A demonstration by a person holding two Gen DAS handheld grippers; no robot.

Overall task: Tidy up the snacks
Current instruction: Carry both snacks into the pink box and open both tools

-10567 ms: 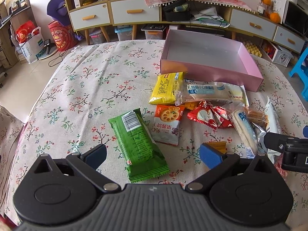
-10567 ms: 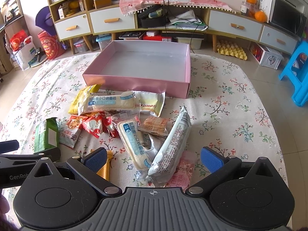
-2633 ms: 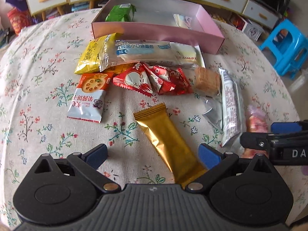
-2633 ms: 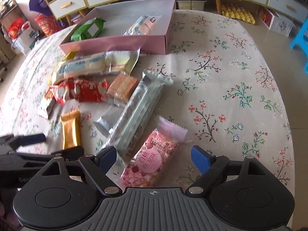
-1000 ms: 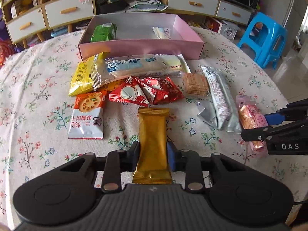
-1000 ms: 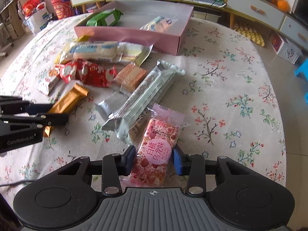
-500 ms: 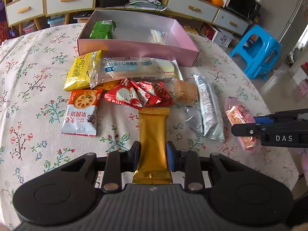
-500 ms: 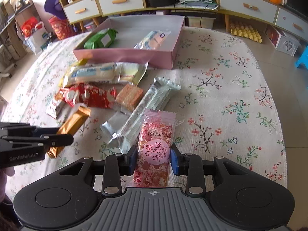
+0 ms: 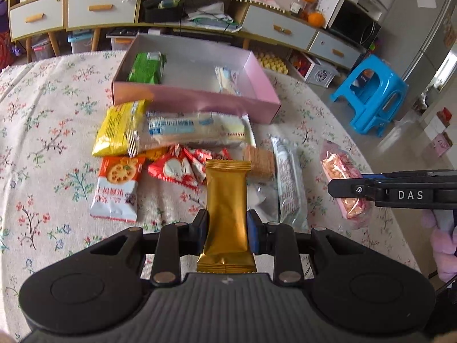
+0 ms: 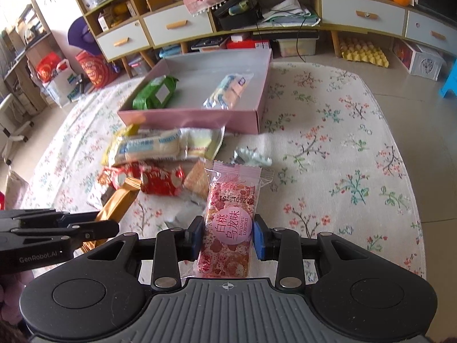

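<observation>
A: The pink box (image 10: 194, 118) sits at the far end of the floral tablecloth (image 10: 342, 148), and everything gets placed relative to it. Inside it, a green packet (image 10: 154, 93) lies toward its left wall and a pale blue-and-white packet (image 10: 228, 90) toward its right. The middle of its floor looks free, so that seems the best target.

B: What stands between the grippers and the box?

A: The loose pile. A long clear-wrapped cake pack (image 9: 185, 131) lies just in front of the box's near wall, with a yellow packet (image 9: 120, 127) at its left end. Nearer than those lie red wrappers (image 9: 177, 168), a square biscuit pack (image 9: 260, 160) and an orange-and-white biscuit bag (image 9: 117, 185). Both loads probably need to pass above this pile and above the box's near wall before going down.

B: And the grips?

A: The left gripper (image 9: 227, 230) is clamped narrowly on the gold bar packet (image 9: 227, 200), pads on both long edges, the packet pointing toward the box. The right gripper (image 10: 227, 235) pinches the pink peach-oolong snack pack (image 10: 231, 217) the same way, low on its length.

B: So the risk?

A: Both packs stick out well ahead of the pads, so their far ends may droop and catch the box's wall. Setting them down one after the other, gold toward the green packet and pink toward the blue-and-white one, should keep the two tools apart.
</observation>
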